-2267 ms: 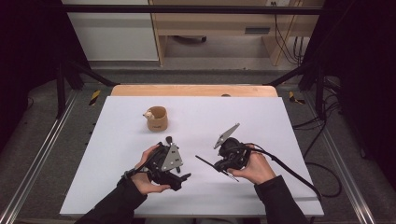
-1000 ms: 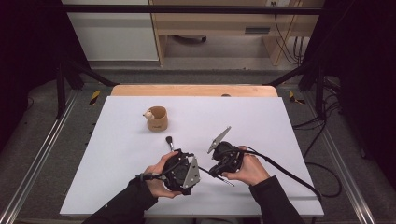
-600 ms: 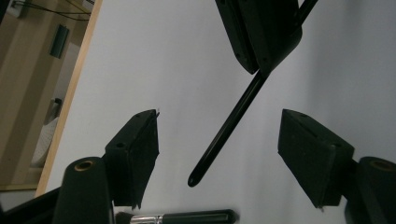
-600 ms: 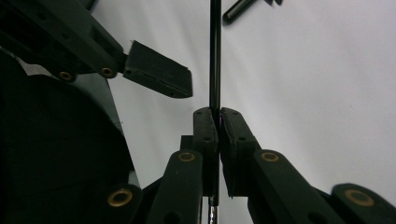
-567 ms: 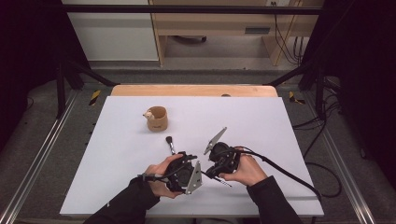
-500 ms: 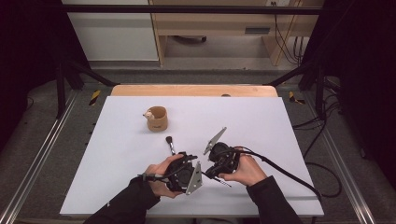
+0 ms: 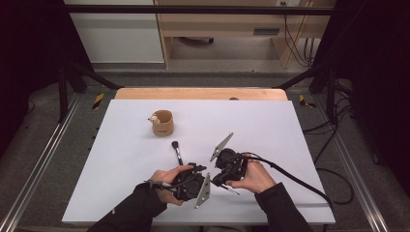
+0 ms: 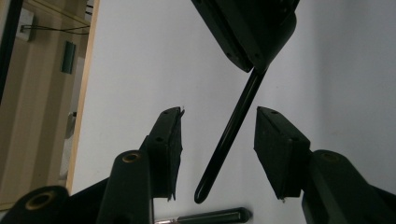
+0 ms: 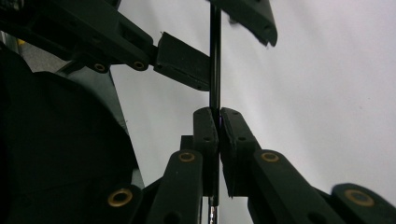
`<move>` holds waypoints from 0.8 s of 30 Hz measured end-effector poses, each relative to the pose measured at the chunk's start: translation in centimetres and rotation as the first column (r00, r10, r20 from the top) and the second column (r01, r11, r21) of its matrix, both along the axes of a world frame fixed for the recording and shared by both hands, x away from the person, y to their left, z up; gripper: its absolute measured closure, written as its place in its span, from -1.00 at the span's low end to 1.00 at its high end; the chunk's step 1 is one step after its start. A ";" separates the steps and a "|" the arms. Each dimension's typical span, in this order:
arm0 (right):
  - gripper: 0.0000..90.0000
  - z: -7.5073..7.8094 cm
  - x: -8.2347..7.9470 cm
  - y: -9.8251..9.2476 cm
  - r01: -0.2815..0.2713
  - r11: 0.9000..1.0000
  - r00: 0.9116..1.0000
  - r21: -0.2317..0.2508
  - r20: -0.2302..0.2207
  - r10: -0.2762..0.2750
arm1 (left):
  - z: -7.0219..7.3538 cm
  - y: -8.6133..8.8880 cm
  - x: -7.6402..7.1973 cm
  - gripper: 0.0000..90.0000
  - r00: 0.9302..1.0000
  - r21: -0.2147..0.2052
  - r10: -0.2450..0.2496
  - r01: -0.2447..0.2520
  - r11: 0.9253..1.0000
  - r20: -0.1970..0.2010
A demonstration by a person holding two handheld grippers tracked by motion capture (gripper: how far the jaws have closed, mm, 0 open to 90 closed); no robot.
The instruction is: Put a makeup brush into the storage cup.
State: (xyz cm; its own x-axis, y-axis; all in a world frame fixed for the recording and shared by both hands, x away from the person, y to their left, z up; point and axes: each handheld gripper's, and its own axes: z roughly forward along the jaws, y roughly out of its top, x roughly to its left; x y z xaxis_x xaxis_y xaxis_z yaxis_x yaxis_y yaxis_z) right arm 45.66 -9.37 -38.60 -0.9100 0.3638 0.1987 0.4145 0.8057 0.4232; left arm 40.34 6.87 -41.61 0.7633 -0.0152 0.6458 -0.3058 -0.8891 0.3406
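From the high view, the left gripper (image 7: 192,180) and right gripper (image 7: 226,170) meet near the desk's (image 7: 290,145) front edge — bare white surface lies open beyond them, with a makeup brush (image 7: 177,152) and a cup (image 7: 162,123) farther off.

In the left gripper view, a thin black rod (image 8: 231,135) slants between the jaws, which have just been closing and stand apart, touching nothing.

In the right gripper view, the jaws are clamped on that rod (image 9: 215,60) — it runs straight ahead.
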 end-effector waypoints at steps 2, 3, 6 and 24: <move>0.90 0.0 -0.1 0.0 0.005 1.000 1.000 0.000 -0.007 -0.005 | -0.1 -0.1 -0.1 0.22 1.000 0.014 -0.008 0.008 1.000 0.011; 0.90 0.0 -0.1 0.1 0.006 1.000 1.000 0.000 -0.008 -0.006 | -0.1 -0.1 -0.1 0.25 1.000 0.017 -0.011 0.011 1.000 0.014; 0.90 0.0 -0.1 0.1 0.006 1.000 1.000 0.002 -0.012 -0.006 | -0.2 -0.2 -0.2 0.35 0.999 0.031 -0.025 0.024 0.999 0.024; 0.90 0.0 -0.3 0.1 -0.023 1.000 1.000 0.015 -0.015 0.023 | -0.6 -0.6 -0.7 0.76 0.996 0.084 -0.075 0.071 0.994 0.047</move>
State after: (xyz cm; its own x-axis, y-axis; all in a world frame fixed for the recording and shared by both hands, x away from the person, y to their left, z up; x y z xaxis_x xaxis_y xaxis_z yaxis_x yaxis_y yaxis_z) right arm 45.40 -9.27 -38.60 -0.9151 0.3396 0.2172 0.4020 0.8090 0.4288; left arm 39.64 6.30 -42.23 0.7251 -0.1239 0.6774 -0.3855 -0.8881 0.2502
